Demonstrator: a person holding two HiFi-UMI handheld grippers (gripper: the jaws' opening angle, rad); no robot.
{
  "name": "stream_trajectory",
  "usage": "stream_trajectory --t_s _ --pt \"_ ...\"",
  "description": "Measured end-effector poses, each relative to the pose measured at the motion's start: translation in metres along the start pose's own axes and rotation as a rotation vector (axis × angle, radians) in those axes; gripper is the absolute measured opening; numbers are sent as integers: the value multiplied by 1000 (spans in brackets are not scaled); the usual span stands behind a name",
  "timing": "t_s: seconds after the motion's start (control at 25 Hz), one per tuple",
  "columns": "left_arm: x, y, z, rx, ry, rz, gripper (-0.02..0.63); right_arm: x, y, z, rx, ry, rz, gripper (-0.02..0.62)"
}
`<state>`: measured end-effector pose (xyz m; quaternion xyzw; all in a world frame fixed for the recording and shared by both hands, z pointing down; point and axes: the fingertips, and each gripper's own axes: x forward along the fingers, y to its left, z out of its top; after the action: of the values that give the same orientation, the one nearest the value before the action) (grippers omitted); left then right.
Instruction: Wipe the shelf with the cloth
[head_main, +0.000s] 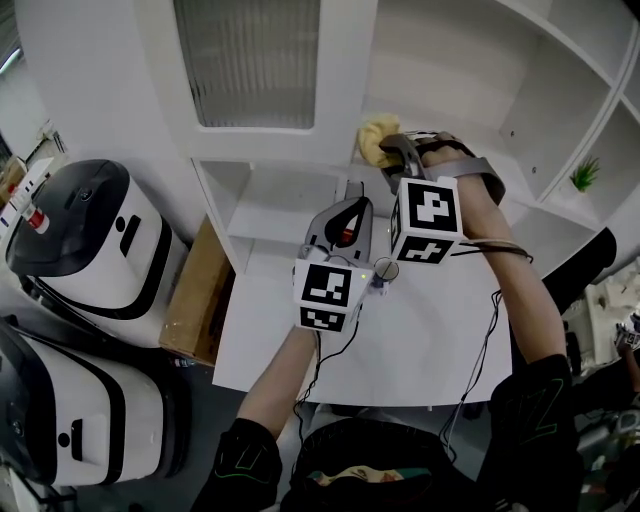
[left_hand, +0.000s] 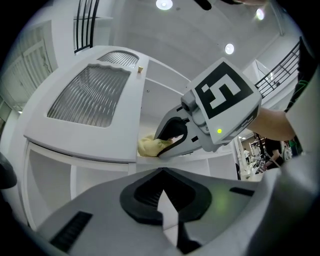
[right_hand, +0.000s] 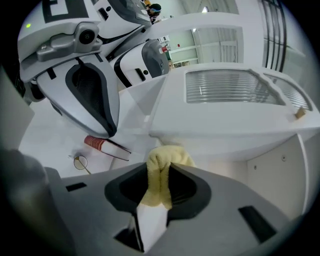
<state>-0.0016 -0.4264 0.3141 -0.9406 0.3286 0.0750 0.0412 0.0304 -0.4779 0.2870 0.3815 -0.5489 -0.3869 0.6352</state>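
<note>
Your right claw (right_hand: 156, 189) is clamped on the yellow cloth (right_hand: 164, 172). The fabric is folded into a bunch between the jaws and bulges out past their tips. That bunch is pressed against the white shelf (right_hand: 225, 141), right at the lower corner of the ribbed-panel door (right_hand: 227, 86). In the left gripper view the cloth sits on the ledge of the open compartment, beside that door.

Your left claw (left_hand: 162, 200) is drawn narrow, with only a thin sliver between its jaws and nothing held in them. It hangs lower than the right one, over the white table (head_main: 420, 350), and points up toward the shelf unit. In the head view its marker cube sits just below and to the left of the right claw's cube.

On the table below the shelf lies a red-covered book (right_hand: 102, 145). Near it is a small round-rimmed object (right_hand: 80, 162) (too small to say what it is). Two white-and-black machines (head_main: 90, 250) stand on the floor to your left, with a cardboard box (head_main: 195, 300) between them and the table.
</note>
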Motion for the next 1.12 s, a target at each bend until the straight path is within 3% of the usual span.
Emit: stream_trajectory --t_s 0.24,0.56,1.12 --pt "7 -8 -2 10 21 -26 -2 -5 8 -22 36 24 15 109" --pt "18 -27 1 55 40 -65 -2 -14 12 -48 106 25 -31 109" --pt "52 -67 -10 67 66 -133 -2 -29 30 -113 110 110 -91 109"
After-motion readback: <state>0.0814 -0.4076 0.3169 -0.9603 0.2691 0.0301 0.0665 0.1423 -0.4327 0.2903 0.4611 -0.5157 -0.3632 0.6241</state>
